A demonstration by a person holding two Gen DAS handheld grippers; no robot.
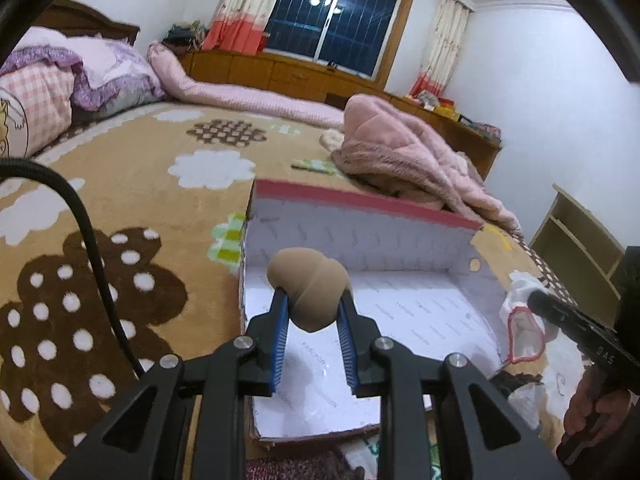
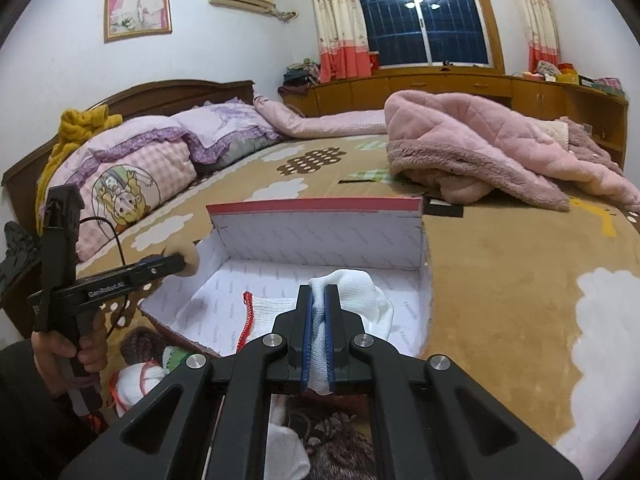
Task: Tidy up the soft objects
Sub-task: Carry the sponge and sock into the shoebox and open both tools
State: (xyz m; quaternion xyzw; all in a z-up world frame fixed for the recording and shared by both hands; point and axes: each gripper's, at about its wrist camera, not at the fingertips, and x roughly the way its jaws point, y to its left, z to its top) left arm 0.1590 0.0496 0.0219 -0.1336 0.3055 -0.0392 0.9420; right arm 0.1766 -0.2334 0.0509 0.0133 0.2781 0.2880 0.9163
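My left gripper [image 1: 310, 300] clamped on a tan rolled sock [image 1: 310, 292], my right gripper [image 2: 319, 300] pinching a white sock [image 2: 352, 300], both over the open cardboard box [image 1: 360, 200] at frame centre.

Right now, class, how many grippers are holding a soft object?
2. The left gripper pinches a tan rolled sock above the box; the right gripper clamps a white cloth over it.

White-walled bedroom [image 2: 240, 60], dark window [image 2: 420, 16], wooden headboard [image 2: 172, 94], low cabinets [image 2: 440, 84].

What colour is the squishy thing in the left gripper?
Tan-brown, seen best in the left wrist view: the squishy thing sits in the left gripper.
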